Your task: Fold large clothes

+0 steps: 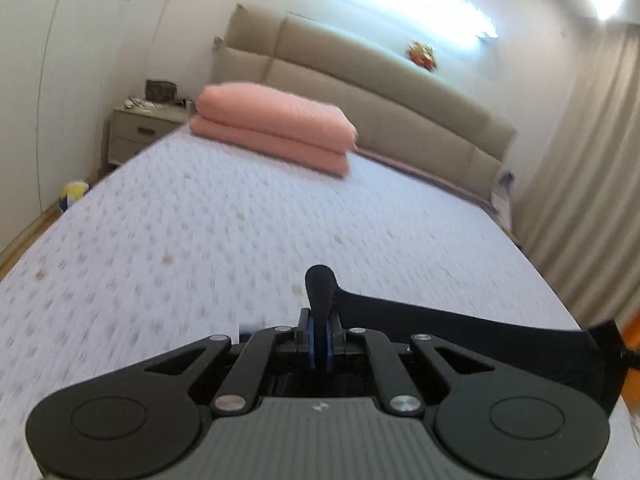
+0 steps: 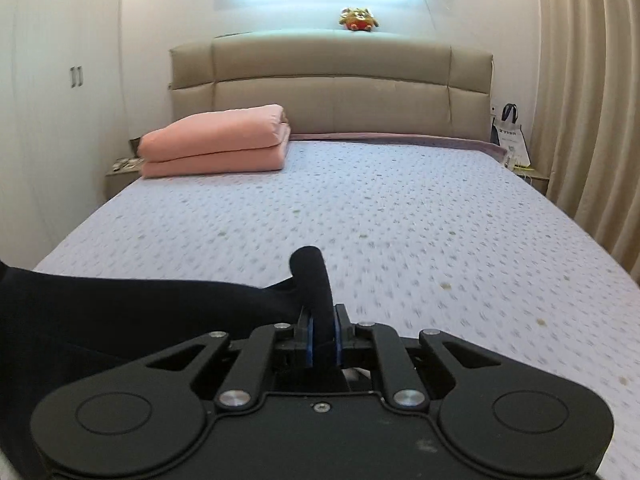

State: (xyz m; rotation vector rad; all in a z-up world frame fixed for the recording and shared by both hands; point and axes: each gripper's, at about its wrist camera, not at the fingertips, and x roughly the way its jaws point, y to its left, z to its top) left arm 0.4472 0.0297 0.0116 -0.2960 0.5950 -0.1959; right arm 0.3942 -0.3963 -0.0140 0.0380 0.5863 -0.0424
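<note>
Stretching between the two hand-held grippers, the dark navy, soft fabric garment is held above the near end of the pale lilac dotted bed sheet. The left gripper is seen clamped on a bunched edge of the cloth, blue pads pressed together with a rolled nub of fabric poking up past them. The right gripper is closed the same way on another bunched edge. In the left wrist view the garment runs off to the right; in the right wrist view it runs off to the left. So the long axis of the held span is judged to lie crosswise to the bed, gripper to gripper, with neither one nearer since both already grip it. How much cloth hangs below the grippers is hidden.

Both grippers point roughly toward the beige padded headboard, held low and near level over the sheet; the left one is rolled, as the bed is seen tilted in its view. Open sheet lies ahead of both. A folded pink quilt sits well apart, at the far left corner by the headboard. The step is judged to be laying the garment out flat on the sheet ahead, with folding not yet begun.
</note>
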